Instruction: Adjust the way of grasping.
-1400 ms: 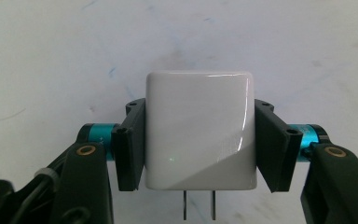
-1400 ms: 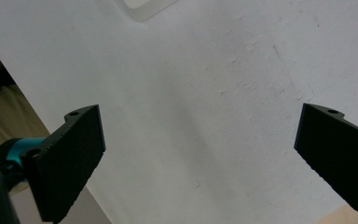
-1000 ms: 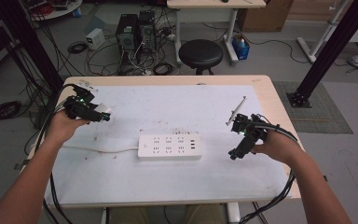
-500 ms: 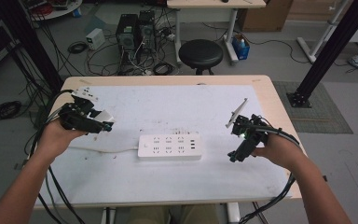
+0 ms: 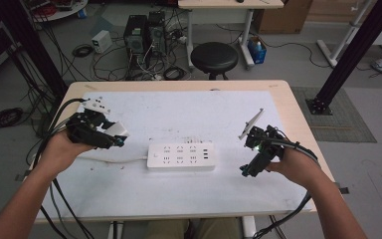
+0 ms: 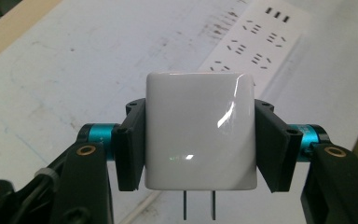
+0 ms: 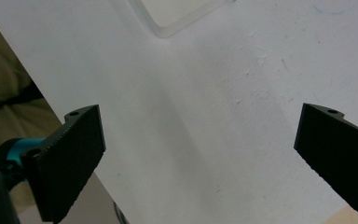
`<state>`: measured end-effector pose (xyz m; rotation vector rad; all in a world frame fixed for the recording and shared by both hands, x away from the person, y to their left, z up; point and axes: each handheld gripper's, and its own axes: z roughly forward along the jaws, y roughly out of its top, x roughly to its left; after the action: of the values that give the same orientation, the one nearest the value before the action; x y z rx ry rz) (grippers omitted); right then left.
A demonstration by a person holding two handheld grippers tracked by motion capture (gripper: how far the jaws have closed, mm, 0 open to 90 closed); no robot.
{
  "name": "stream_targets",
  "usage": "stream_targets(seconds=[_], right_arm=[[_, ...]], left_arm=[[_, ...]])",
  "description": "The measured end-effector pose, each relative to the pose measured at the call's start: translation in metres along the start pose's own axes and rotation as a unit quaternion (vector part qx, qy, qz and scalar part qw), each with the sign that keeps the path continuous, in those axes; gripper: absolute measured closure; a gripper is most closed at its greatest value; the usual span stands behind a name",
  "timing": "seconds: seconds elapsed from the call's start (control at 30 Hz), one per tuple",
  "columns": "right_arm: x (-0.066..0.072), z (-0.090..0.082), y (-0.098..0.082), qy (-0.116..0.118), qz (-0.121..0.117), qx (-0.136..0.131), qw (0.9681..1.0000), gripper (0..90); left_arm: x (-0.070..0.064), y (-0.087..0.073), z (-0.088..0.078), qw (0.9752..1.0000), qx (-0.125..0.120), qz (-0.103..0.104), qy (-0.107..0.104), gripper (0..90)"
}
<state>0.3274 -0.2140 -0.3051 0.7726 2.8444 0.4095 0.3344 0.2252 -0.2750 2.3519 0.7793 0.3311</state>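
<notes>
High view: the left gripper (image 5: 113, 140), clamped on a white plug (image 5: 115, 130), has lifted since a second ago and now hangs left of the power strip (image 5: 181, 156), so insertion looks next. The right gripper (image 5: 251, 167) waits, jaws apart, above the surface (image 5: 179, 199).

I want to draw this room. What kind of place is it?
Probably a lab or workshop. Computer towers and tangled cables sit on the floor, black metal frame posts stand around the table, and a stool waits behind it.
</notes>
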Motion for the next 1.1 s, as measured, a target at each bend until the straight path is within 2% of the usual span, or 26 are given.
stream_targets(seconds=[0.1, 0.13, 0.17, 0.2, 0.23, 0.33, 0.37, 0.43, 0.47, 0.5, 0.57, 0.67, 0.7, 0.73, 0.77, 0.8, 0.83, 0.9, 1.0, 1.1], right_arm=[[-0.003, 0.0, 0.002, 0.003, 0.024, -0.009, 0.9997, 1.1], [-0.003, 0.0, 0.002, 0.003, 0.024, -0.009, 0.9997, 1.1], [-0.004, -0.001, 0.003, 0.017, 0.032, -0.016, 0.9992, 1.1], [-0.003, -0.001, 0.003, 0.02, 0.038, -0.018, 0.9989, 1.1], [-0.003, -0.001, 0.003, 0.02, 0.038, -0.018, 0.9989, 1.1], [-0.002, -0.001, 0.005, 0.025, 0.049, -0.028, 0.9981, 1.1], [0.0, 0.0, 0.006, 0.03, 0.048, -0.033, 0.9979, 1.1], [0.001, 0.0, 0.007, 0.03, 0.048, -0.036, 0.9977, 1.1], [0.004, 0.001, 0.008, 0.039, 0.058, -0.047, 0.9965, 1.2], [0.004, 0.001, 0.008, 0.039, 0.058, -0.047, 0.9965, 1.2], [0.005, 0.002, 0.009, 0.05, 0.069, -0.062, 0.9944, 1.2], [0.009, 0.004, 0.01, 0.077, 0.094, -0.085, 0.989, 1.7], [0.009, 0.004, 0.01, 0.077, 0.094, -0.085, 0.989, 1.7], [0.009, 0.004, 0.01, 0.082, 0.099, -0.09, 0.9877, 3.9], [0.01, 0.004, 0.009, 0.083, 0.099, -0.097, 0.9869, 4.0], [0.012, 0.004, 0.008, 0.088, 0.106, -0.11, 0.9843, 4.0], [0.012, 0.004, 0.008, 0.088, 0.106, -0.11, 0.9843, 4.0], [0.014, 0.004, 0.008, 0.103, 0.114, -0.128, 0.9798, 4.0], [0.016, 0.004, 0.008, 0.11, 0.114, -0.135, 0.9781, 4.0], [0.02, 0.004, 0.01, 0.12, 0.122, -0.149, 0.9739, 4.0]], left_arm=[[-0.003, 0.004, 0.0, 0.9999, 0.001, 0.011, -0.007, 42.4], [-0.004, 0.005, 0.0, 0.9998, 0.001, 0.016, -0.01, 42.4], [-0.004, 0.007, 0.0, 0.9997, 0.0, 0.019, -0.013, 42.4], [-0.006, 0.01, 0.001, 0.9993, 0.0, 0.031, -0.023, 42.4], [-0.006, 0.01, 0.001, 0.9993, 0.0, 0.031, -0.023, 42.4], [-0.008, 0.015, 0.005, 0.9981, 0.002, 0.051, -0.034, 42.4], [-0.01, 0.016, 0.007, 0.998, -0.004, 0.05, -0.037, 42.4], [-0.011, 0.018, 0.01, 0.9968, -0.006, 0.065, -0.046, 42.4], [-0.013, 0.019, 0.014, 0.9955, -0.007, 0.075, -0.057, 42.4], [-0.013, 0.019, 0.014, 0.9955, -0.007, 0.075, -0.057, 42.4], [-0.016, 0.021, 0.02, 0.9941, -0.011, 0.085, -0.067, 42.4], [-0.022, 0.023, 0.026, 0.9912, -0.008, 0.105, -0.08, 42.4], [-0.024, 0.024, 0.028, 0.9907, -0.012, 0.106, -0.084, 42.4], [-0.026, 0.026, 0.03, 0.9891, -0.011, 0.118, -0.088, 42.4], [-0.028, 0.027, 0.032, 0.9884, -0.014, 0.121, -0.091, 42.4], [-0.03, 0.028, 0.033, 0.9874, -0.014, 0.127, -0.093, 42.4], [-0.033, 0.03, 0.034, 0.9869, -0.02, 0.128, -0.097, 42.4], [-0.037, 0.033, 0.036, 0.9847, -0.021, 0.141, -0.101, 42.4], [-0.044, 0.038, 0.038, 0.9817, -0.028, 0.155, -0.107, 42.4], [-0.051, 0.041, 0.042, 0.9787, -0.028, 0.17, -0.113, 42.4]])
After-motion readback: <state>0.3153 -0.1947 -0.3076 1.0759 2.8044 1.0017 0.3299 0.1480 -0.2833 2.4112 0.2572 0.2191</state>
